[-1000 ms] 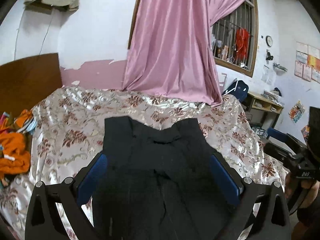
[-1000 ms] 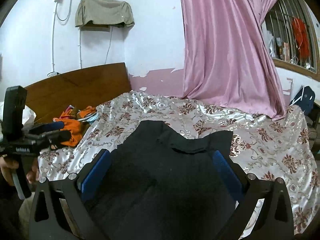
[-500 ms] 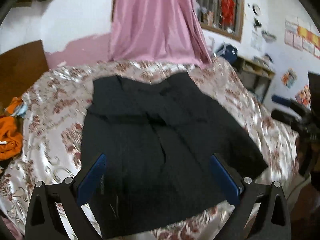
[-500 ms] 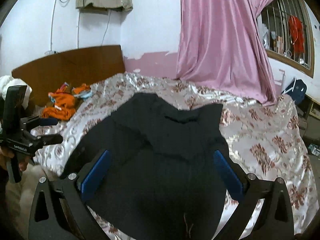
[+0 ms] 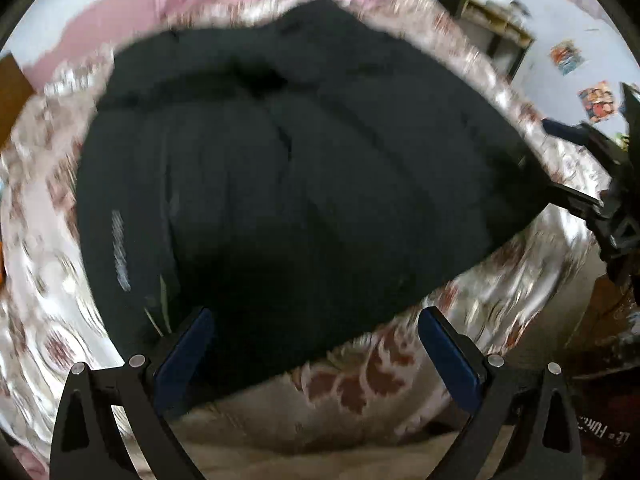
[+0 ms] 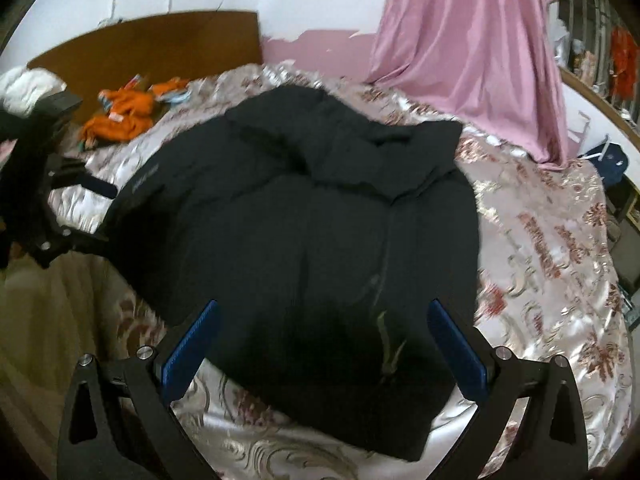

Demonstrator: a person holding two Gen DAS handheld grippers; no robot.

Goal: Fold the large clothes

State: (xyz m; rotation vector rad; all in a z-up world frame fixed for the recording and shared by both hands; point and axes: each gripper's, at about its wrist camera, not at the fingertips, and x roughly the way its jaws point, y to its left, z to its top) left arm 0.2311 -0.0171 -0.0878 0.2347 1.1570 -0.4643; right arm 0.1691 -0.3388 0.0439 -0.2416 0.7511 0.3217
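Observation:
A large black jacket [image 5: 288, 168] lies spread on the floral bedspread [image 5: 360, 380], collar toward the far side. My left gripper [image 5: 316, 316] is open just over its near hem, blue pads wide apart, nothing held. In the right wrist view the same jacket [image 6: 320, 208] fills the middle, and my right gripper [image 6: 323, 307] hangs open above its near hem. Each gripper shows in the other's view: the right gripper [image 5: 592, 200] at the jacket's right edge, the left gripper [image 6: 64, 208] at its left edge. The left wrist view is motion-blurred.
Orange clothes [image 6: 120, 112] lie by the wooden headboard [image 6: 140, 44]. A pink curtain [image 6: 472, 60] hangs behind the bed, with a blue bag [image 6: 608, 164] beside it. A desk [image 5: 492, 28] stands past the far right corner. The bed's near edge runs under both grippers.
Both grippers have dropped and tilted down toward the jacket's near hem, which now fills each view. They stay open. The jacket has spread out flatter on the bed.

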